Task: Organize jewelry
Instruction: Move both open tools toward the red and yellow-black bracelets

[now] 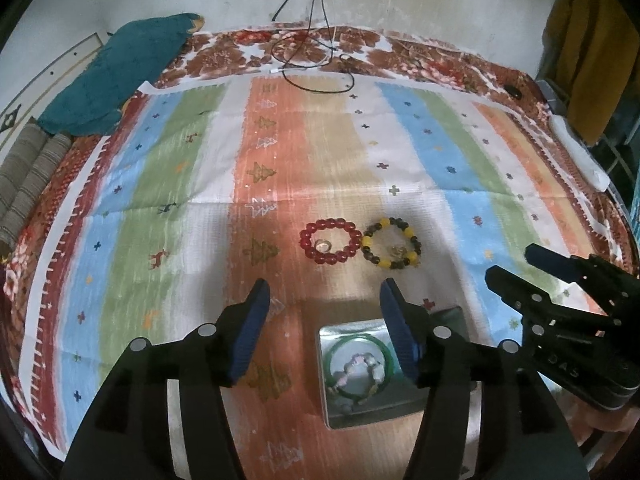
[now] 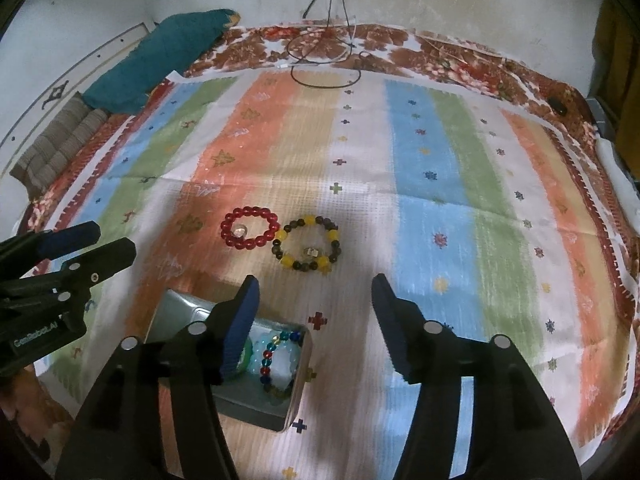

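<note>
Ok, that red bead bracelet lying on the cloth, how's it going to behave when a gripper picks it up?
The red bracelet is a loop of separate round beads, so it will probably sag rather than stay round. The beads look glossy, so the pads may slip. Pushed, it would likely drag across the cloth rather than roll.

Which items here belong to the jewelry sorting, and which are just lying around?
Part of the job:
- red bead bracelet
- yellow and dark bead bracelet
- small ring inside the red one
- metal tin already holding bracelets
- left gripper and right gripper, both open and empty

Lying about:
- teal cloth
- black cables
- striped cloth underneath
</note>
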Demonstrator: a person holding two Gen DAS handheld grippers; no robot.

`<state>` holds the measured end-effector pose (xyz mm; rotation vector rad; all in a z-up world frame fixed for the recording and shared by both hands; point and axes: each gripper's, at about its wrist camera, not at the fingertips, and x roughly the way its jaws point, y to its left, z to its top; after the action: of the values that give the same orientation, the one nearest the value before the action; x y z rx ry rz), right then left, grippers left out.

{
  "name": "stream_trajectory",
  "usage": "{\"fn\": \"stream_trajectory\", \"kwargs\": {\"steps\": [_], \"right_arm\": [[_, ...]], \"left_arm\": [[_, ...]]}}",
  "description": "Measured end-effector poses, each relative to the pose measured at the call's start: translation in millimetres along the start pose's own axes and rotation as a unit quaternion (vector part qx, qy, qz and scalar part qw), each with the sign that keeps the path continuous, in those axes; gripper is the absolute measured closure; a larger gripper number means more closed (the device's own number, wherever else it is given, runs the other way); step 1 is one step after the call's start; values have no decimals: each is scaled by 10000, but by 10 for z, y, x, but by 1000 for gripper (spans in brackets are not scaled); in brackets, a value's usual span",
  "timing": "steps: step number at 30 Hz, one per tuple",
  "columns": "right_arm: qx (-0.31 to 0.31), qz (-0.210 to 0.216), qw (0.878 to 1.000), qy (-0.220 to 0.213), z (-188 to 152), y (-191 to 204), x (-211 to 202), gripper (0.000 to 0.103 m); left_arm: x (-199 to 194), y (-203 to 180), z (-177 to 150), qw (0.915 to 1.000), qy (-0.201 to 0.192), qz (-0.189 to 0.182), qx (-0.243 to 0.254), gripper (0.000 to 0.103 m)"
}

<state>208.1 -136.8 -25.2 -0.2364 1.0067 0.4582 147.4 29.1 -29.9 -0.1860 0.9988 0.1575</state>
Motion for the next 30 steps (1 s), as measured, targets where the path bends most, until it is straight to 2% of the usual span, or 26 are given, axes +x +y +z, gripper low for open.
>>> {"fn": "stream_trajectory", "kwargs": {"steps": [6,16,30], "right_arm": [[-12,-48,9999,128,105,-32,135,40],[43,-83,9993,374,233,-103,391,31],[136,-63,9972,727,345,-181,748,28]], "left_arm": [[186,48,111,9997,201,138,15,40],[487,125,280,9984,475,310,31,35],[775,121,439,9963,722,402,226,30]]}}
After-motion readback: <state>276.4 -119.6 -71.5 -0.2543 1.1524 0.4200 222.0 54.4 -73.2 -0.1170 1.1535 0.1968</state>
